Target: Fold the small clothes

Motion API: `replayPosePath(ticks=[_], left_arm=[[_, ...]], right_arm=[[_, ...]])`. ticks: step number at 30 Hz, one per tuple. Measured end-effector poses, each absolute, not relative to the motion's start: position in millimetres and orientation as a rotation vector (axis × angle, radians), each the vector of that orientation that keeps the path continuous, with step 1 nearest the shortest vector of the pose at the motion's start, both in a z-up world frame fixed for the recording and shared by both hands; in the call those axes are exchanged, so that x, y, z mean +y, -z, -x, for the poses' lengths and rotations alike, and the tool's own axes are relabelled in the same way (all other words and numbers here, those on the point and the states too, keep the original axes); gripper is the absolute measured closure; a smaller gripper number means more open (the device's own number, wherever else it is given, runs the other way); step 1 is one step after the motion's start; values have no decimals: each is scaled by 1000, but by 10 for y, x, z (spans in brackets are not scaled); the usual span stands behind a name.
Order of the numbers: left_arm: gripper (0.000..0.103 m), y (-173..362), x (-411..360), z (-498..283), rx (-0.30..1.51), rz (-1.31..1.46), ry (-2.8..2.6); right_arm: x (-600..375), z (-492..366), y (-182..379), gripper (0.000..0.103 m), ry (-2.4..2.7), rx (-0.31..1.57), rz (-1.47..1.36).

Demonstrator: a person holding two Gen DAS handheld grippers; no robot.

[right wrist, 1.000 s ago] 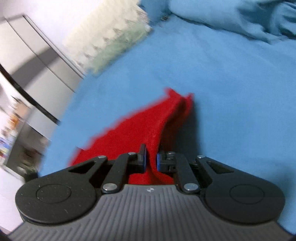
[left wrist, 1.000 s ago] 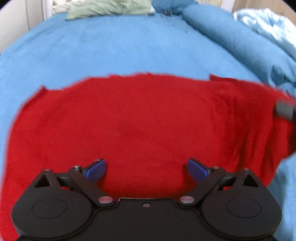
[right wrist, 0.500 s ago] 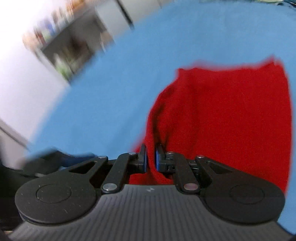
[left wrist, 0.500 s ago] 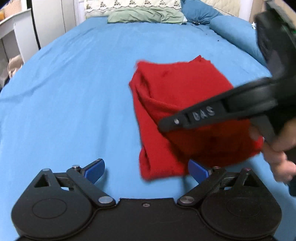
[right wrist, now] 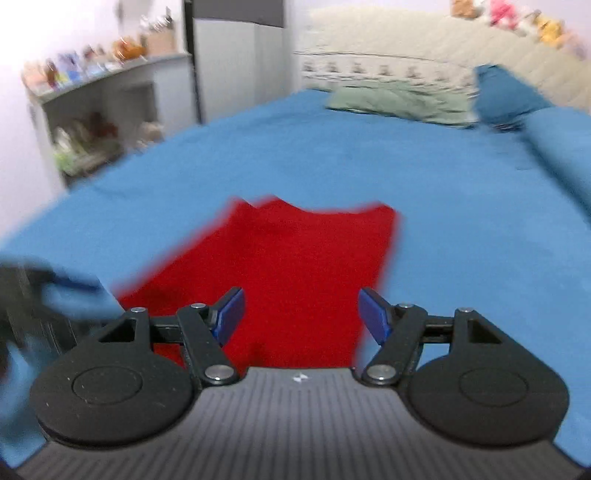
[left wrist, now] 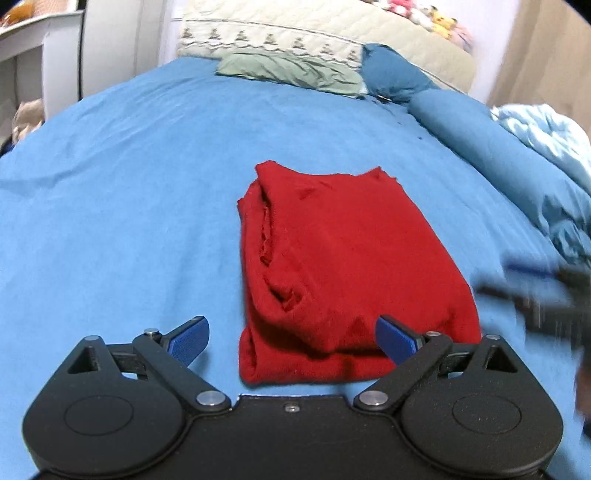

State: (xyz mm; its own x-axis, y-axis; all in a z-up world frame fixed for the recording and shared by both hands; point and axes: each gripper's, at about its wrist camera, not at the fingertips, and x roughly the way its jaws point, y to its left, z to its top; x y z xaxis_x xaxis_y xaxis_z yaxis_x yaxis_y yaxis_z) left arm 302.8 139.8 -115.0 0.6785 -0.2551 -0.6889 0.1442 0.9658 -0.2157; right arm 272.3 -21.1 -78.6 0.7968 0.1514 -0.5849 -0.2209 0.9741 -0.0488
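A red garment (left wrist: 343, 266) lies folded into a thick rectangle in the middle of the blue bed sheet (left wrist: 129, 206). My left gripper (left wrist: 291, 339) is open just in front of the fold's near edge, with nothing between its blue pads. In the right wrist view the same red garment (right wrist: 295, 266) lies ahead of my right gripper (right wrist: 301, 314), whose jaws are opening above its near edge; the pads press on nothing. The right gripper also shows as a dark blur (left wrist: 546, 299) at the right of the left wrist view.
A green pillow (left wrist: 291, 70) and a blue pillow (left wrist: 391, 74) lie at the head of the bed, before a quilted headboard (left wrist: 314, 33). A rolled blue duvet (left wrist: 509, 155) runs along the right side. White shelves (right wrist: 110, 110) stand left of the bed.
The spread-out red garment has been folded over into a compact rectangle. My right gripper let go of the cloth and pulled off to the right. My left gripper backed away from it.
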Motion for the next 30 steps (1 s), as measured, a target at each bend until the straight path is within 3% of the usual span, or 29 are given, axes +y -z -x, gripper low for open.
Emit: replayPosePath(ticks=[6,12,23,25,30], left_arm=[[4,1218,1391,-3197,809,176,184],[4,1224,1430,-3208,815,196,166],[4,1247,1500,-3278,813,235,138],[4,1233,1524,-3274,805,228,126],[8,1463,1547,-3253,898,76,65]], right_arm=[[-309,-2422,1368,21,-143,685,72],[-183,-2572,1548,22,-93,686,48],[-260,-2576,1554,23,-31,609,-37],[-289,-2582,1504,33,36,577,-21],[-443,-2454,1360,33,99,508,74]])
